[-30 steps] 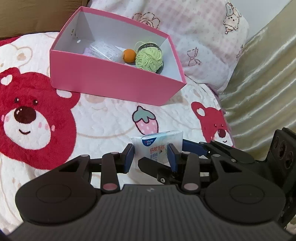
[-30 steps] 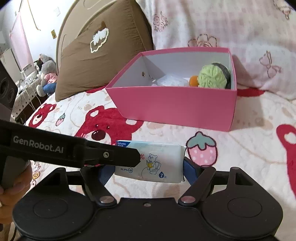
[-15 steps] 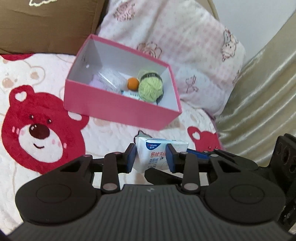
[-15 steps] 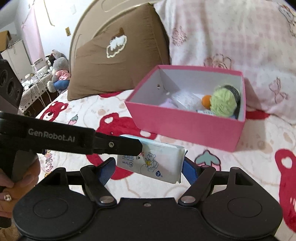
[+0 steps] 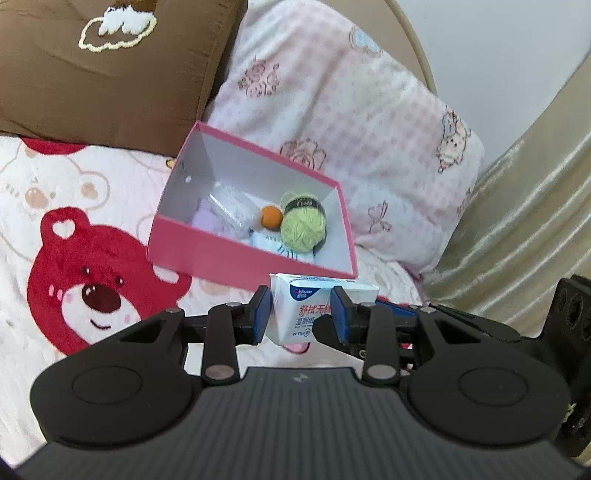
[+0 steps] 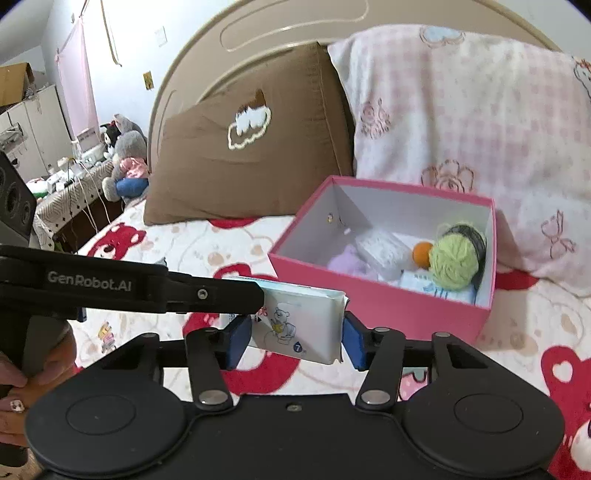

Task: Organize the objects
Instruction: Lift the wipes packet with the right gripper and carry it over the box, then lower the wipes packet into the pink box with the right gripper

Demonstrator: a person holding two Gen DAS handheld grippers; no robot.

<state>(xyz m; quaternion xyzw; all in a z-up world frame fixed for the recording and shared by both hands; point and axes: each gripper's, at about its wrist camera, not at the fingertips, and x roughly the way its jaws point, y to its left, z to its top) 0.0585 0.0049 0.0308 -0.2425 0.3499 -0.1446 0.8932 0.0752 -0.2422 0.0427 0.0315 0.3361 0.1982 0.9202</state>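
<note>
Wet-wipe pack (image 6: 299, 325) held above the bear blanket (image 5: 92, 295), just short of the pink box (image 6: 388, 310). Long axis spans the right gripper (image 6: 293, 341); white-blue film, cartoon bear print. Both left gripper (image 5: 301, 317) and right clamp it.

Both wrist views face the pink box (image 5: 236, 254) from nearby.

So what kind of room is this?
Most likely a bedroom: the pink box sits on a bear-print blanket, two pillows lean on a curved headboard, and stuffed toys sit nearby.
</note>
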